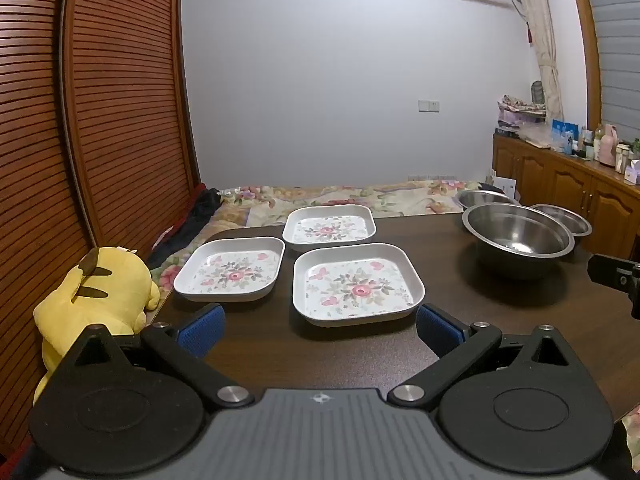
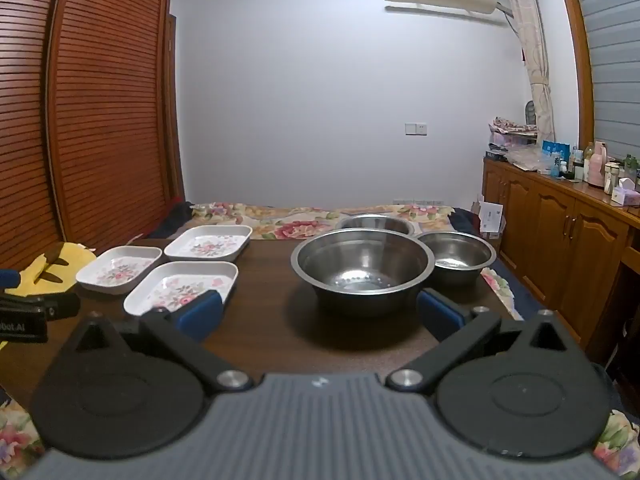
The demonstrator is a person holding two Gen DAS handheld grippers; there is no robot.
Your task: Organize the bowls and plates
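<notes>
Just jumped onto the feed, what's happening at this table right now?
Nothing is picked up yet. The left gripper and right gripper both hover with jaws open and empty over the near edge of the dark wooden table. Three square floral plates lie unstacked side by side on the left; three steel bowls stand separately on the right, largest nearest. A yellow plush toy sits beside the table.

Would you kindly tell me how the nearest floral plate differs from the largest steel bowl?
The nearest floral plate is square, shallow and white with pink flowers; the largest steel bowl is round, deep and bare metal. Both sit upright and empty on the dark table.
</notes>
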